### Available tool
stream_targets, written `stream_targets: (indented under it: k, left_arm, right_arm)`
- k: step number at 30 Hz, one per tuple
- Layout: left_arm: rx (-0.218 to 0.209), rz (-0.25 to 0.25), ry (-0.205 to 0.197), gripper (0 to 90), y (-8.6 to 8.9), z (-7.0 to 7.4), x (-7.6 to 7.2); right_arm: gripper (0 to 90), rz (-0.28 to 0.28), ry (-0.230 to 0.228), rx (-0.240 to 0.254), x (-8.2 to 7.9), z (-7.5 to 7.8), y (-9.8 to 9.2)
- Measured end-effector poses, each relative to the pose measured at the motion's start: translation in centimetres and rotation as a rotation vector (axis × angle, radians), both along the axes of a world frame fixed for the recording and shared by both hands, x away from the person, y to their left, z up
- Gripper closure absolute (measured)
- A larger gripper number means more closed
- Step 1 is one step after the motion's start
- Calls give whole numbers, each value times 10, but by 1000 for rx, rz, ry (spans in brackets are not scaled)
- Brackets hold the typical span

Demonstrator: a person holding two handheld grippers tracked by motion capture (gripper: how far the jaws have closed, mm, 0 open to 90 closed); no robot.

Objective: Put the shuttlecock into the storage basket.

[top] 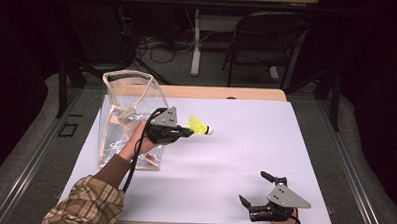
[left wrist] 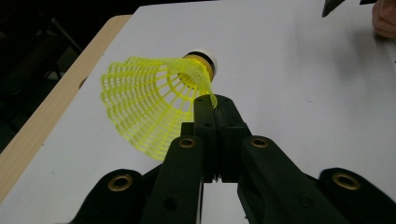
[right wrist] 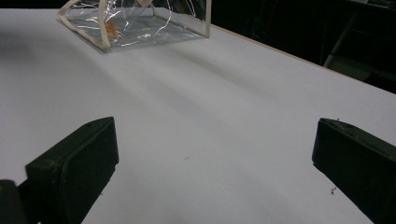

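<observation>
White bench (top: 235, 158). Left gripper (top: 188, 132) held level, jaws pinched on yellow shuttlecock (top: 200, 126) skirt beside clear bag (top: 129, 114); contents unclear. Right gripper (top: 256, 189) low, jaws wide, empty.

Table (top: 245, 158) brightly lit, surroundings dark; soft shadows; frames slightly soft.

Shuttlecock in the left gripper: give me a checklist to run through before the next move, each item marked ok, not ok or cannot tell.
1. Left gripper shut on the shuttlecock: ok, pinching the skirt's edge.
2. Grip secure: cannot tell; only a thin strip of mesh sits between the pads.
3. Shuttlecock off the table: ok, it is held above the surface.
4. Clear bag upright with its mouth open: ok.
5. Right gripper open and away from the bag: ok.
6. Path to the bag free: ok, the bag stands right beside the left gripper.
</observation>
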State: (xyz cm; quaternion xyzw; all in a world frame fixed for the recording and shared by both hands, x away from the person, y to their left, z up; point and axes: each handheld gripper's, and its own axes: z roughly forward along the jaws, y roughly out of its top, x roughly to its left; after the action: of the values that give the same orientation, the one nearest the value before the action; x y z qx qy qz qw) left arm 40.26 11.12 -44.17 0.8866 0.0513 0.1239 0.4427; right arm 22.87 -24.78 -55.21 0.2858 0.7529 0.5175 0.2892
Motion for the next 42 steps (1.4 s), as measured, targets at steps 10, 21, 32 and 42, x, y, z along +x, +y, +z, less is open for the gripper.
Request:
stream_targets:
  k: [10,21,32,42]
  left_arm:
    - [-20,7,-3,896,2,10,4]
    - [-14,8,-27,896,1,23,7]
    - [-18,16,-48,896,3,35,9]
    - [-25,39,-58,896,9,42,11]
  right_arm:
    - [0,1,-2,2,0,0,0]
    - [1,-2,-2,5,0,0,-1]
    - [1,0,-1,3,0,0,-1]
    - [1,0,0,2,0,0,-1]
